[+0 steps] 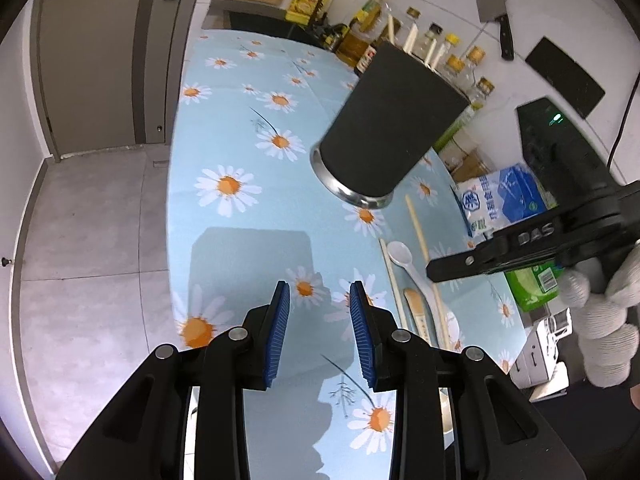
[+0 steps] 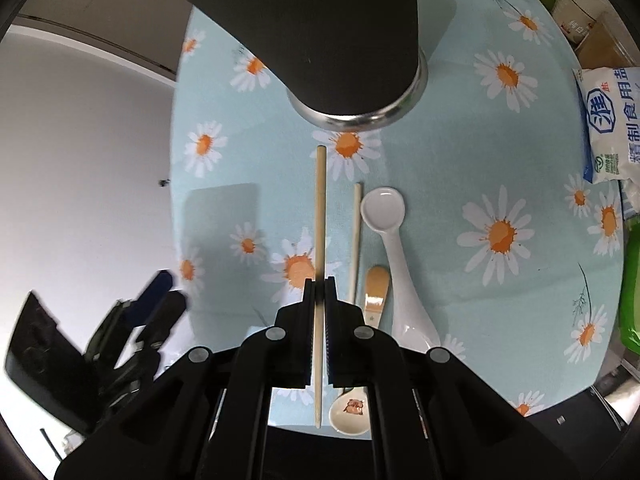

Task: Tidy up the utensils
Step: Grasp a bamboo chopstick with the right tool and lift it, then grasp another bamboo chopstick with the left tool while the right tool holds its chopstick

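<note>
Right gripper clamped on 1 chopstick, below black holder; left gripper part-open, empty.

White raised letters reading "DAS" are showing on the black body of the right gripper at the right of the left wrist view. A white-and-blue salt bag is lying at the far right edge of the daisy tablecloth, displaying the blue Chinese characters "精制食用盐" down its front and a hexagonal blue logo holding the character "淮" above a small green round mark. Smaller print on the bag is staying too fine to read.
</note>
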Demonstrator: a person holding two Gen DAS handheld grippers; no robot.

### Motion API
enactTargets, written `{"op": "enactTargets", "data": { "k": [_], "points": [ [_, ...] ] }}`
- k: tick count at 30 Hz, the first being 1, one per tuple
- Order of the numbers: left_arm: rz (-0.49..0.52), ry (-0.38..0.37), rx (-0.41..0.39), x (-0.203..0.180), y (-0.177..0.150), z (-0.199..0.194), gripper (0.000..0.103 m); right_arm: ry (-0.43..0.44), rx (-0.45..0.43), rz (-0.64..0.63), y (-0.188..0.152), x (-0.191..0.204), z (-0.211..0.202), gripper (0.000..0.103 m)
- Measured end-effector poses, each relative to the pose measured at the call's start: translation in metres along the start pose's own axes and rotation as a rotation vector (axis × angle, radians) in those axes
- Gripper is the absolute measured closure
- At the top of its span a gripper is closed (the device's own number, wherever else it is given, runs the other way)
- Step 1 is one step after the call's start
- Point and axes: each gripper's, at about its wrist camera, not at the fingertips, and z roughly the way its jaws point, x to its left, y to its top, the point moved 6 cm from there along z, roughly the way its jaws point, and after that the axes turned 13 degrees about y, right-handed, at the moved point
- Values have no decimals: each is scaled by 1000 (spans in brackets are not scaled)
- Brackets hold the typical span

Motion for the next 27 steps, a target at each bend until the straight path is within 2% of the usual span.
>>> {"op": "enactTargets", "data": {
  "k": [9,15,27],
  "points": [
    [63,47,85,-38,0,19,73,28,-41,-48,-12,-26,-33,97],
    [102,77,166,-64,-7,40,73,56,-61,-39,-16,-60,-57,97],
    [176,181,290,-98,-22,72,73,145,-40,-49,-20,-96,-69,97]
  ]
}}
